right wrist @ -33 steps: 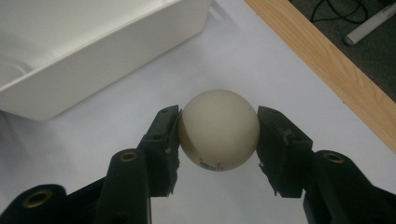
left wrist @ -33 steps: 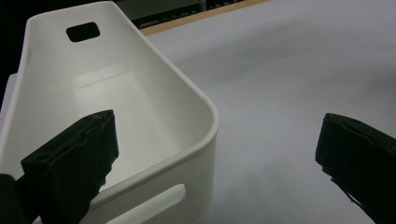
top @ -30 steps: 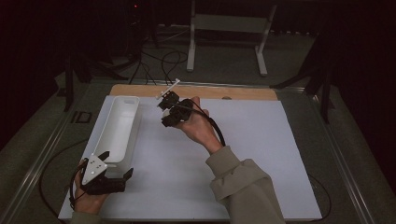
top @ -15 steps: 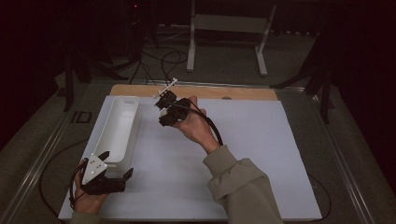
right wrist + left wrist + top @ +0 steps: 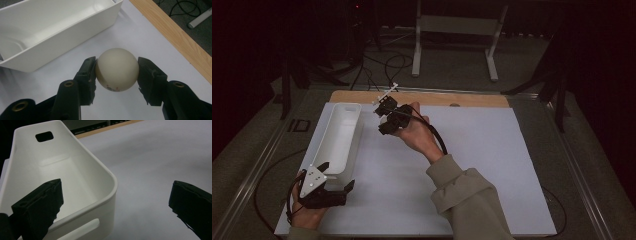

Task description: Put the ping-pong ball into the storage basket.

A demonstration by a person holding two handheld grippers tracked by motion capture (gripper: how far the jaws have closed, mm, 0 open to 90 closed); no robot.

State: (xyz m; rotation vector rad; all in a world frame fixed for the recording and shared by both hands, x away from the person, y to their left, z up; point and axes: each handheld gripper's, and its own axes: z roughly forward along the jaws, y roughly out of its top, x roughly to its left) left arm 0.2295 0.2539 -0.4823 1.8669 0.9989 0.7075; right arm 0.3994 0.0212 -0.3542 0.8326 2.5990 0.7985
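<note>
— Right gripper [image 5: 117, 72]: how are my jaws standing?

— Clamped on the ball [image 5: 117, 69], one black pad on each flank. It sits between my fingertips, above the white sheet [image 5: 140, 37], beside the far end of the tub [image 5: 50, 32] and apart from it.

— Long axis? Heading?

— It's a sphere, so no long axis to log. Only cue is a small reddish print low on the near face, turned toward me. Too small to read.

— Look of it?

— Cream-white, smooth, matte with a soft sheen, faint seam on the left side.

— Left gripper [image 5: 115, 202]?

— Jaws wide, nothing between the pads. One straddles inside the tub's [image 5: 75, 170] near rounded corner, the other outside over the sheet.

— Materials, moving out?

— Pads: black, rough-edged. Tub: white smooth plastic, long rectangle, rounded corners, handle slot in each end wall. Sheet: flat, matte. Beyond it, a light wood table edge [image 5: 172, 32], then grey floor with dark cables [image 5: 182, 7].
</note>
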